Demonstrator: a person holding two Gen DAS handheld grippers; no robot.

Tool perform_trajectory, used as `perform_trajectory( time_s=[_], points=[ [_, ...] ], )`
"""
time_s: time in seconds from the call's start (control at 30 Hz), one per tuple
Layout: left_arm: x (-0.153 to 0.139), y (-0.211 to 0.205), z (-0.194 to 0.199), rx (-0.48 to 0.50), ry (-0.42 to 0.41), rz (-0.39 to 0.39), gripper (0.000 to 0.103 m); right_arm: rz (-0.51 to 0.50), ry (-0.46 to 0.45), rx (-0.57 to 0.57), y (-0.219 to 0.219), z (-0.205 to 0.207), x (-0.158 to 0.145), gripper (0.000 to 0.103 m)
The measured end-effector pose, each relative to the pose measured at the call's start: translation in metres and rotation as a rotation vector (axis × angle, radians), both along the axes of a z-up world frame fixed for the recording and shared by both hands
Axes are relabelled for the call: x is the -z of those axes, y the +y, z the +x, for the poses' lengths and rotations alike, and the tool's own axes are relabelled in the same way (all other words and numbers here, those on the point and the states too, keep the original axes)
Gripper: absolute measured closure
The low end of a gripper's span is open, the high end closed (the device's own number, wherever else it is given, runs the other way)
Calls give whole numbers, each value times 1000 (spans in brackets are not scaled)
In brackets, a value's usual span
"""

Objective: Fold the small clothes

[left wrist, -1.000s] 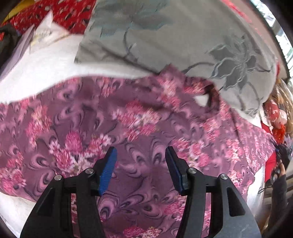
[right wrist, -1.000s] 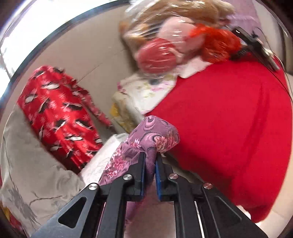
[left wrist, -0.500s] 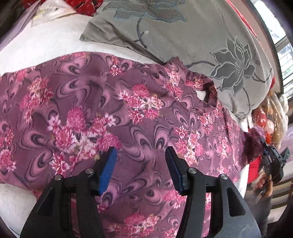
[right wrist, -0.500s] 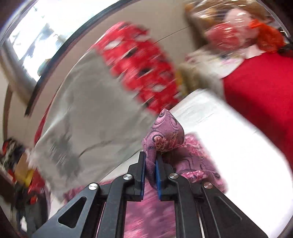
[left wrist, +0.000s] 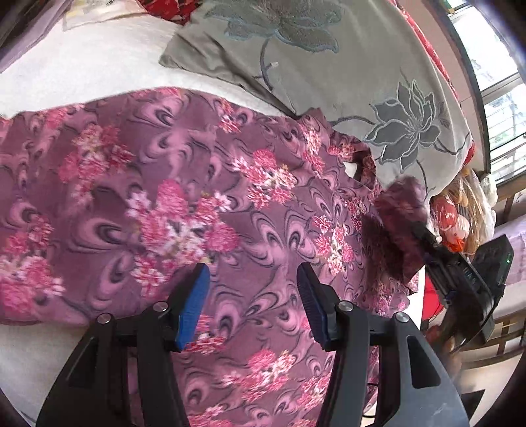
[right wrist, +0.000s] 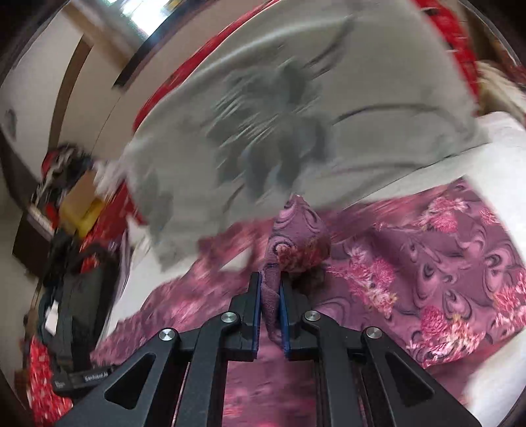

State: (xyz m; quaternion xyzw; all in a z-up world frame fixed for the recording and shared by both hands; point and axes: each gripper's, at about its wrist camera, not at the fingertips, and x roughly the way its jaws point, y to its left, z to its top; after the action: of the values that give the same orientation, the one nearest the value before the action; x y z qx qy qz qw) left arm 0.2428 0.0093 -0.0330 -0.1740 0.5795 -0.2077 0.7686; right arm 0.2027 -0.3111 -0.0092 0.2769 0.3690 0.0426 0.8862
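Observation:
A purple floral garment [left wrist: 184,197] lies spread flat on the white bed [left wrist: 82,62]. My left gripper [left wrist: 251,295] is open and empty, hovering just above the garment's middle. My right gripper [right wrist: 270,295] is shut on a bunched edge of the garment [right wrist: 297,236] and holds it lifted over the spread cloth [right wrist: 443,262]. In the left wrist view the right gripper [left wrist: 414,226] shows at the right, carrying that raised fold over the garment's right side near the neckline.
A grey pillow with embroidered flowers [left wrist: 328,65] lies along the garment's far edge, also in the right wrist view [right wrist: 279,115]. Red patterned cloth [left wrist: 167,6] sits behind it. A bag of stuffed toys [left wrist: 460,213] is at the right. Dark bags [right wrist: 75,289] stand at the left.
My right gripper has swung from off the bed's side in over the garment, carrying the gripped fold toward the middle. The left gripper stayed open and rose slightly, with more garment in view.

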Motion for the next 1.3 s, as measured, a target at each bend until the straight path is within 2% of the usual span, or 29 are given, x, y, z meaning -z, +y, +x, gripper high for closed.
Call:
perform_trajectory(
  time_s=[0.2, 0.3, 0.4, 0.47, 0.53, 0.57, 0.63, 0.77, 0.83, 0.87, 0.9, 0.93, 1.0, 1.17, 1.23, 1.3],
  points=[
    [-7, 16, 3, -14, -14, -15, 49, 1, 29, -112, 78, 15, 19, 93],
    [-6, 15, 3, -7, -2, -32, 49, 27, 70, -150, 103, 16, 32, 86],
    [-5, 8, 0, 14, 10, -46, 49, 66, 137, -193, 112, 3, 49, 83],
    [-5, -2, -1, 30, 24, -72, 49, 97, 144, -215, 109, -9, 52, 81],
    [-4, -11, -2, 49, 41, -105, 49, 115, 130, -212, 96, -26, 48, 78],
    [-2, -19, -2, 60, 57, -119, 49, 111, 132, -199, 90, -32, 46, 71],
    [3, -36, -3, 77, 80, -138, 49, 111, 118, -156, 71, -50, 43, 70],
    [11, -67, 4, 68, 108, -87, 49, 122, 114, -58, 26, -76, 37, 70],
    [7, -74, 7, 28, 77, -67, 50, 129, 106, -3, 1, -92, 35, 70],
    [1, -76, 9, 7, 43, -53, 64, 131, 100, 17, -8, -97, 34, 70],
    [-4, -76, 10, -2, 19, -45, 92, 132, 91, 43, -19, -104, 33, 70],
    [-11, -74, 12, -8, -3, -44, 99, 132, 81, 72, -32, -110, 31, 70],
    [-22, -65, 11, -35, -37, -60, 99, 132, 64, 133, -56, -121, 28, 70],
    [-49, -23, 2, -120, -133, -38, 99, 170, 34, 309, -114, -140, 35, 65],
    [-42, -12, 2, -124, -101, -37, 99, 195, 52, 361, -132, -138, 44, 62],
    [-28, -8, 4, -135, -52, -23, 99, 230, 88, 364, -140, -125, 56, 62]
  ],
)
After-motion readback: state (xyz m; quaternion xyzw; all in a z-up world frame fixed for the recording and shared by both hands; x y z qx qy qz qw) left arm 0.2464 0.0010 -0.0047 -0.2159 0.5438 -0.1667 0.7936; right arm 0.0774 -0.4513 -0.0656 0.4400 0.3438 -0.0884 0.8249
